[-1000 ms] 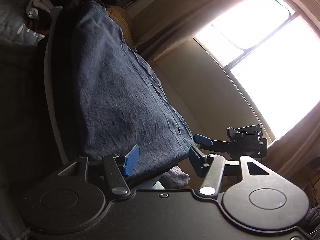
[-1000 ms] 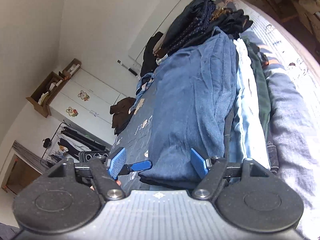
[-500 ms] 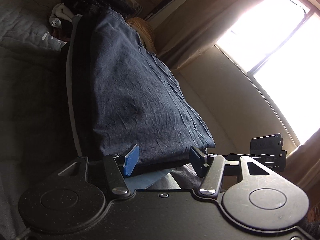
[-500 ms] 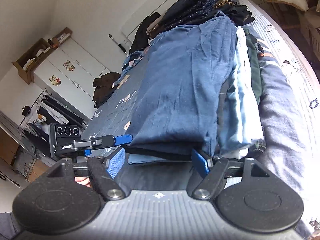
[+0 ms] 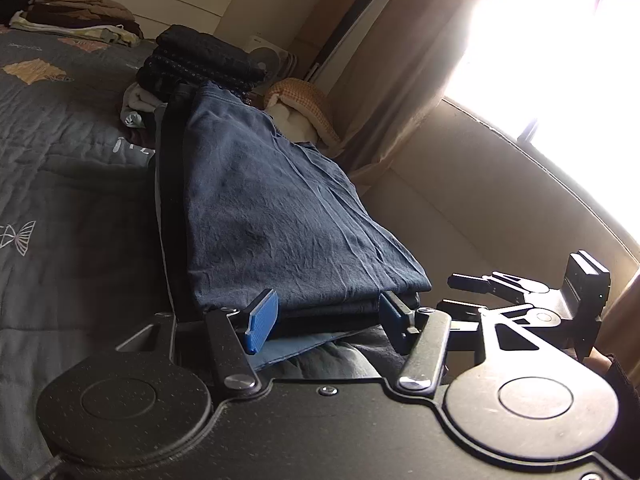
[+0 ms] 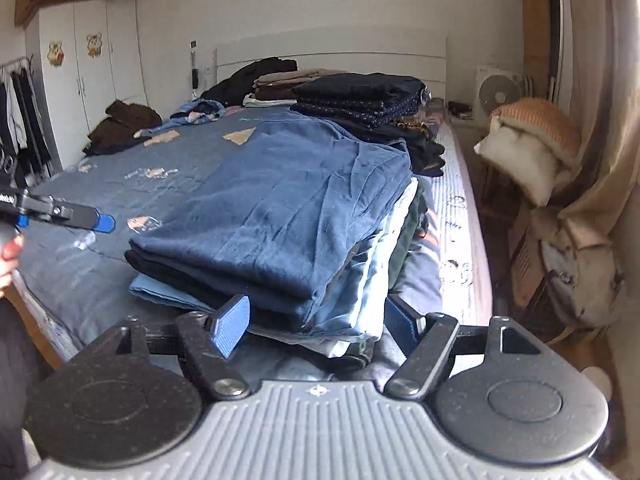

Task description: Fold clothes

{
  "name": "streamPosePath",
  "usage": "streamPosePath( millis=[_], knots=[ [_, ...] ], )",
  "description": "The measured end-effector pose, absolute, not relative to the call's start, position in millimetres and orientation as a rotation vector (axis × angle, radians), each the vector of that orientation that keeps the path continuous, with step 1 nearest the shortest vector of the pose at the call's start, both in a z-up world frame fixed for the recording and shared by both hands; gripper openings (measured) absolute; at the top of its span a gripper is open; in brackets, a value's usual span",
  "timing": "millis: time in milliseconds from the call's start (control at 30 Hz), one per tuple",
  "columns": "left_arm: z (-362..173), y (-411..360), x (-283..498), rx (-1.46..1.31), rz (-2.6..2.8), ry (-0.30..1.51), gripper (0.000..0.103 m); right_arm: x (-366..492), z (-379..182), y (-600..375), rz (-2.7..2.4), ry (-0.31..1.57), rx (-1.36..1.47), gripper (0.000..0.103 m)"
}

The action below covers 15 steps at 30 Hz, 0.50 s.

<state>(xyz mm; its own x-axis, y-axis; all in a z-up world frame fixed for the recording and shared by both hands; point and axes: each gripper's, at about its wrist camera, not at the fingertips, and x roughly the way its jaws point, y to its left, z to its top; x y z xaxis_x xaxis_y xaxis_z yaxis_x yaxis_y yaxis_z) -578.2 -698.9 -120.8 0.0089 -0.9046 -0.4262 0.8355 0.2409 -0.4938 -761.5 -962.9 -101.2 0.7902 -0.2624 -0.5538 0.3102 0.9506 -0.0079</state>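
At the centre of both wrist views lies a folded dark blue garment [image 6: 276, 216], the top layer of a stack of folded clothes [image 6: 384, 280] that rests on the bed [image 6: 120, 184]. Beneath it in the right wrist view show a black layer, a pale blue one, white and dark green edges; the pile's near edge reaches down to the lower middle of the frame.

Low in the right wrist view, the right tongs [image 6: 316, 324] stand parted, the blue pads [image 6: 230, 322] to either side of the stack's near corner with a gap to the cloth; they grip nothing. Low in the left wrist view, the left tongs [image 5: 326, 320] are likewise parted, about halfway, with the pile's near edge between the pads; whether the pads touch the cloth cannot be told, and no fabric is lifted or pinched.

At the left edge of the right wrist view the other tool's blue tip and part of a hand [image 6: 10, 256] appear above the bedspread. At the right of the left wrist view the right tool's black frame shows in front of a bright window [image 5: 560, 80] and a tan curtain [image 5: 392, 80].

Toward the upper middle of the right wrist view sit further piles of dark folded clothes [image 6: 360, 100] near the white headboard [image 6: 332, 50]. A white wardrobe [image 6: 80, 56] with stickers fills the upper left, and a small fan [image 6: 498, 94] and a cushion [image 6: 532, 140] sit at the upper right.
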Motion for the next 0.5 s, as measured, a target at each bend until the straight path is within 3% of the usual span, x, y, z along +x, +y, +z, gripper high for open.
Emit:
streamPosePath(
  millis=[100,333,467,500],
  knots=[
    [-122,-698,-585,-0.115,-1.382,0.775,0.061,-753,-107,-965,-0.362,0.626,-0.005,0.072],
    [-130,-704,-589,-0.095,-1.405,0.803,0.061,-733,-119,-955,-0.304,0.699,-0.143,0.069],
    [-134,-709,-589,-0.105,-1.41,0.815,0.061,-724,-124,-952,-0.272,0.719,-0.175,0.038],
    [-135,-711,-588,-0.107,-1.41,0.82,0.061,-722,-126,-951,-0.262,0.726,-0.188,0.036]
  ],
)
